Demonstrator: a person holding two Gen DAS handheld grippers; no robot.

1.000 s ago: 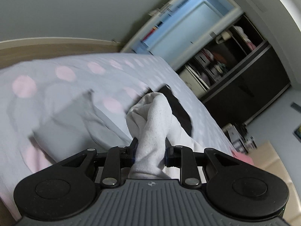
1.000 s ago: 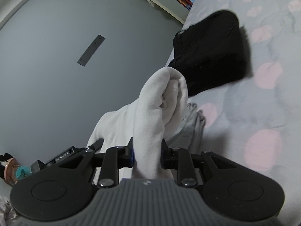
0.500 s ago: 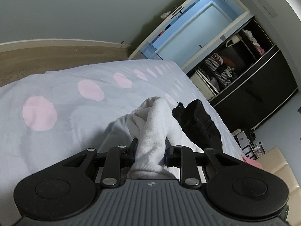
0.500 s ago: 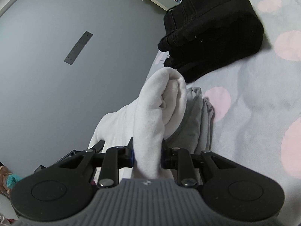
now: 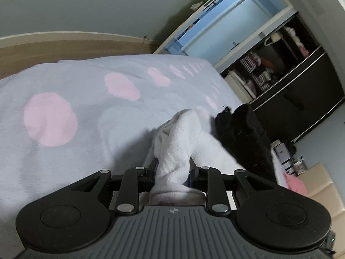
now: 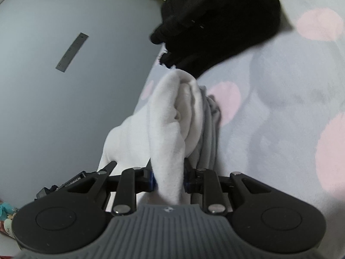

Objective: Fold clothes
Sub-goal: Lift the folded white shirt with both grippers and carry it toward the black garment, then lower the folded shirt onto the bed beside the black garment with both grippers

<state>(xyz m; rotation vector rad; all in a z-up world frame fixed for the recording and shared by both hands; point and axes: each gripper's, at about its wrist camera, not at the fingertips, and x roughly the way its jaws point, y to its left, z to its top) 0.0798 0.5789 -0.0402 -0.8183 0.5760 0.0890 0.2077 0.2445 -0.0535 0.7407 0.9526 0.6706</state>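
Roughly, biggest first:
bed: grey blanket (image 5: 90, 151) with pink spots (image 5: 50, 122), fills most of both views; wooden headboard (image 5: 64, 47) along the far edge in left view
wardrobe: dark shelving unit (image 5: 286, 71) beyond the bed, blue doorway beside it
black garment: folded black clothing (image 6: 217, 21) on blanket, just past the white bundle, near bed edge
white garment: white cloth (image 5: 179, 149) bunched, held off the blanket at two points, hangs between both grippers; grey cloth (image 6: 210, 129) under it on its right side in right view
left gripper (image 5: 172, 170): fingers clamped on white cloth fold, cloth fills the gap
right gripper (image 6: 168, 176): fingers clamped on white cloth, fold sticks up past the tips
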